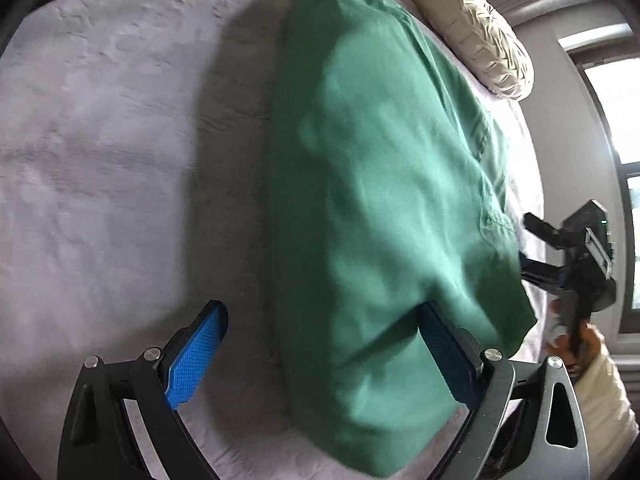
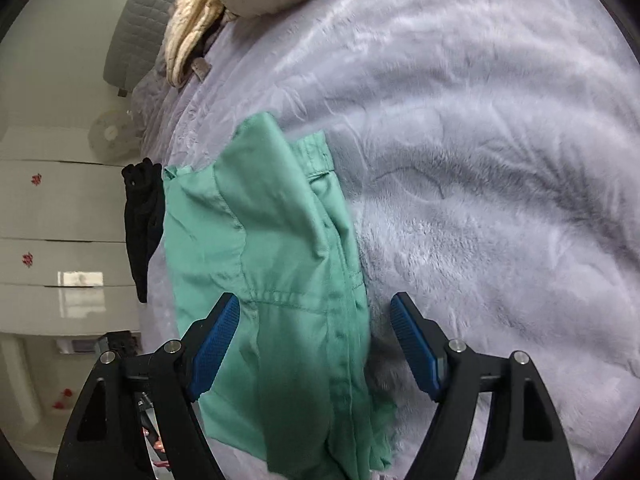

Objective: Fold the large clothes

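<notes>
Both the left claw point(image 1: 320, 356) and right claw point(image 2: 314, 344) gape around the green garment point(image 1: 384, 200); closing at its 6 o'clock edge risks pinching the bed point(image 1: 100, 140) blanket.

Matt green woven cloth garment point(image 1: 380, 200), plush grey fleece blanket point(image 2: 480, 160), crinkled cream cushion point(image 1: 472, 28)
</notes>
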Demonstrator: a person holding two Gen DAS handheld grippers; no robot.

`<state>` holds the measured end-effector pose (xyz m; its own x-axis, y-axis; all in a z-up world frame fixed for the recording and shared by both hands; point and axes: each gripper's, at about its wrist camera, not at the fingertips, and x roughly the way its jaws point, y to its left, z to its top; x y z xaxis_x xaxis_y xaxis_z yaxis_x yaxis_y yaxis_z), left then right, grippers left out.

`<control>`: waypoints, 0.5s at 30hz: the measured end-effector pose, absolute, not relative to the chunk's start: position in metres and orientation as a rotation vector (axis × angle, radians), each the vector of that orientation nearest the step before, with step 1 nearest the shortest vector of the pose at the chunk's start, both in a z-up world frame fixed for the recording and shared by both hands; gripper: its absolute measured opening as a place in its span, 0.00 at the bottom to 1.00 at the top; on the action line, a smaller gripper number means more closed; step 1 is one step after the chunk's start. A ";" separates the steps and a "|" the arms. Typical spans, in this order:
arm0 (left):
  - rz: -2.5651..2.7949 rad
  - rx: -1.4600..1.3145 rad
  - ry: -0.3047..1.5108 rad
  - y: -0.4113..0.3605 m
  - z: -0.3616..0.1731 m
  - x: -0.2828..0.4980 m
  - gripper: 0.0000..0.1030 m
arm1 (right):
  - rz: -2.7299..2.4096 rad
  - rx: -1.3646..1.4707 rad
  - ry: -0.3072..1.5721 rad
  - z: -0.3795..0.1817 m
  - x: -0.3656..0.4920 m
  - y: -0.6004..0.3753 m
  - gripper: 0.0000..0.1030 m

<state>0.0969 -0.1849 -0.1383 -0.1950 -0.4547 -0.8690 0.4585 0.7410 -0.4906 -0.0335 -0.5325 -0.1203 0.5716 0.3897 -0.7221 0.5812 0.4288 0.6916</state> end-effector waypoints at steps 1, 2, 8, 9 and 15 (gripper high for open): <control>-0.833 0.001 1.565 -0.188 -0.140 0.097 0.94 | -0.139 1.183 1.011 -0.124 -0.032 -0.534 0.78; -0.847 -0.004 1.567 -0.191 -0.143 0.098 0.94 | -0.123 1.193 1.003 -0.128 -0.028 -0.535 0.78; -0.890 -0.042 1.585 -0.211 -0.157 0.101 0.97 | -0.024 1.227 0.971 -0.146 0.003 -0.544 0.78; -0.892 -0.044 1.587 -0.214 -0.159 0.100 0.99 | 0.003 1.231 0.960 -0.148 0.011 -0.544 0.79; -0.894 0.035 1.535 -0.228 -0.155 0.091 0.83 | -0.002 1.271 0.966 -0.162 0.031 -0.541 0.65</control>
<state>0.0907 -0.2279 -0.1547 -0.2039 -0.4720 -0.8577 0.5133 0.6945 -0.5042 0.0310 -0.5414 -0.1619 0.6247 0.4925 -0.6060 0.4955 0.3497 0.7951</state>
